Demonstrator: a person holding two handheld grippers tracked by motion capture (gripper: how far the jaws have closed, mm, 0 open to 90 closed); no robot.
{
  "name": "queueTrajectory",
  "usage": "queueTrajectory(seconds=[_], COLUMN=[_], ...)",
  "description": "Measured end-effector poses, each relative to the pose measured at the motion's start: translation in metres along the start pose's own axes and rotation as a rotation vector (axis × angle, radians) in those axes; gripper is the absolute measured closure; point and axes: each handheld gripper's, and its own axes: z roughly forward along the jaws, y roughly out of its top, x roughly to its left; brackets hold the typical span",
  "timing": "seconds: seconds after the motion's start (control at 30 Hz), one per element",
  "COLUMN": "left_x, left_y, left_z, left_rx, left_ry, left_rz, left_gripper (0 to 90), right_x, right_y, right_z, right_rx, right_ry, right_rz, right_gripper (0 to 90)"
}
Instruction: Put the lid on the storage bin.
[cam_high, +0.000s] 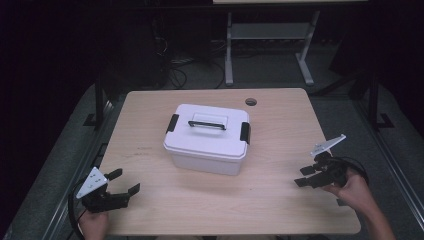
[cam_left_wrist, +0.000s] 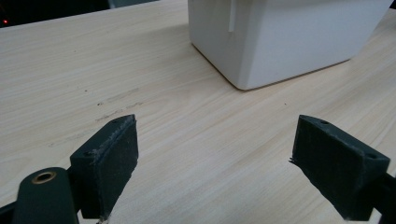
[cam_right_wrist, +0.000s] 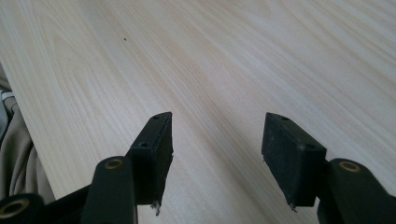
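A white lidded storage box (cam_high: 207, 137) with black side latches and a dark handle on top stands at the middle of the light wooden table (cam_high: 150, 115). My left gripper (cam_high: 124, 181) rests near the table's front left corner, jaws wide open and empty. In the left gripper view the box (cam_left_wrist: 285, 37) lies ahead and to the right of that gripper (cam_left_wrist: 212, 158). My right gripper (cam_high: 303, 176) hovers near the front right edge, open with nothing between its fingers. In the right gripper view it (cam_right_wrist: 215, 154) points at bare wood.
A round cable hole (cam_high: 251, 102) sits near the table's far edge. A grey metal frame (cam_high: 270, 45) stands on the floor behind the table. Cables trail on the dark floor at the back left. Bare wood surrounds the box on all sides.
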Motion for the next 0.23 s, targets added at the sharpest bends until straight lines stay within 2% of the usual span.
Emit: queueTrajectory(seconds=[0.23], left_x=[-0.0008], left_y=[0.0005], left_z=[0.0013], left_rx=[0.002], left_ry=[-0.004], left_rz=[0.005], left_gripper=[13.7], right_x=[0.0014], right_y=[-0.0062], right_z=[-0.0022], right_rx=[0.0], right_ry=[-0.004], right_rz=[0.004], right_gripper=[42.2])
